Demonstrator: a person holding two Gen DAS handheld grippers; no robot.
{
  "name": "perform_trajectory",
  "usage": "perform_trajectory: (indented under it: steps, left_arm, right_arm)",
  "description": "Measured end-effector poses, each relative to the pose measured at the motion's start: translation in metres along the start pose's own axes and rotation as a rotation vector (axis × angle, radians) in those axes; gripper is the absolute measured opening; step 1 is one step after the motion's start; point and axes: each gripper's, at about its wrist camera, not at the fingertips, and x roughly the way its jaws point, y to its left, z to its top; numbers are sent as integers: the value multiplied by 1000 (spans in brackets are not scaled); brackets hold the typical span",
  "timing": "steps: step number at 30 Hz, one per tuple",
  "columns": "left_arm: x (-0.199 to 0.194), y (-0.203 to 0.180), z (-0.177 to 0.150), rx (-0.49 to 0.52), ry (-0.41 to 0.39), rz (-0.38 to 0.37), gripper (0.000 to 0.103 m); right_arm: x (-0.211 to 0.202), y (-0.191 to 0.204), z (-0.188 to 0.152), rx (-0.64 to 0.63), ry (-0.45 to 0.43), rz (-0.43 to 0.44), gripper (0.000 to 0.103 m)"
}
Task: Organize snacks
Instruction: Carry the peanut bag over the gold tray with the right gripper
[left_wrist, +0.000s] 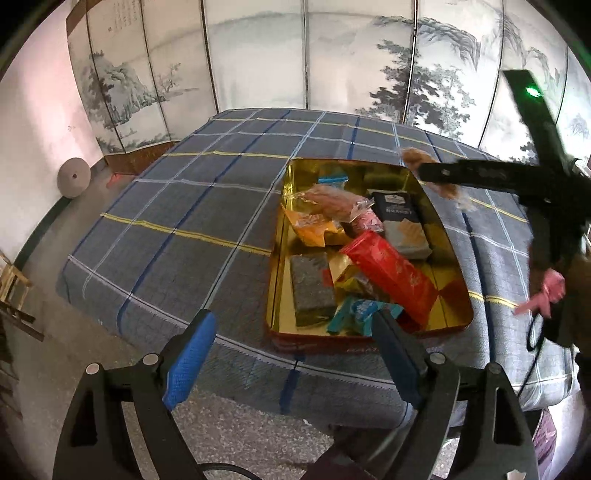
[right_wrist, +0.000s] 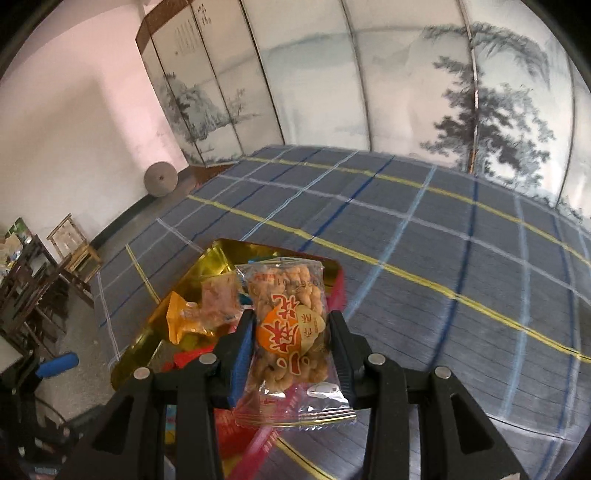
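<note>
Twisted-snack packet (right_wrist: 290, 328) upright, long axis vertical, clamped in right tongs (right_wrist: 291, 332); left tongs (left_wrist: 295, 339) apart.

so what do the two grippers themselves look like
Both are black plastic with angular, cut-out finger arms and round silver pivot bolts. The left gripper has blue textured pads, as does the right gripper. The right unit shows a green light, a black cable and a pink tag.

Right gripper (right_wrist: 291, 341) clamped on a clear packet (right_wrist: 290, 328) of twisted fried dough, jaws pressing its two sides, packet upright, orange-and-red label facing the camera. Behind it, left, a gold tin (right_wrist: 207, 262) with an orange wrapper (right_wrist: 181, 319) and other snacks inside. Tin resting on a plaid-covered bed (right_wrist: 424, 258). Painted screen (right_wrist: 351, 92) far behind.
</note>
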Motion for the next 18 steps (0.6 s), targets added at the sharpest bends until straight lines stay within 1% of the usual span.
perform_trajectory:
  steps: [8,18]
  left_arm:
    - [5,4,-3,23,-4,17,84]
    - [7,13,-4,17,-2,14,86]
  right_arm:
    - [48,9,13,23,81,-14,40]
    - [71,20,18,12,124,-39,40]
